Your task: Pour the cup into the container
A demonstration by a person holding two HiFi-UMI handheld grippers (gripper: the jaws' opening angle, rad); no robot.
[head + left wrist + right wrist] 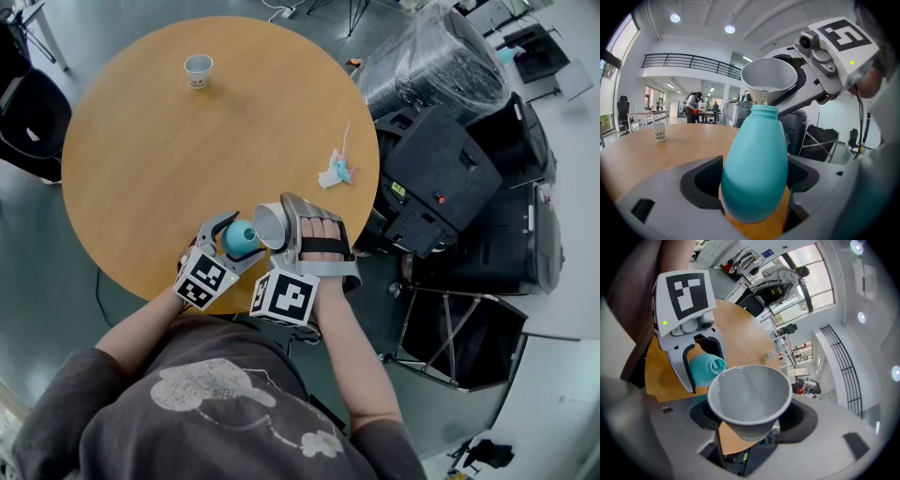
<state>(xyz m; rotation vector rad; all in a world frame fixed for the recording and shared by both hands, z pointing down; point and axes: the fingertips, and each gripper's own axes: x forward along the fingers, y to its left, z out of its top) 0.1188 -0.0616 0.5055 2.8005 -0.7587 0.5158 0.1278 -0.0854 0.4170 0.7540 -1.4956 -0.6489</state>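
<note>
My left gripper is shut on a teal bottle-shaped container, which stands upright at the near edge of the round wooden table. My right gripper is shut on a white paper cup, tipped with its rim right over the container's narrow mouth. In the right gripper view the cup's inside shows a little clear liquid low against its wall, and the teal container sits just past its rim between the left gripper's fingers.
A second paper cup stands at the table's far side. A small pink and teal thing lies near the right edge. Black cases and a wrapped bundle crowd the floor to the right; a black chair stands left.
</note>
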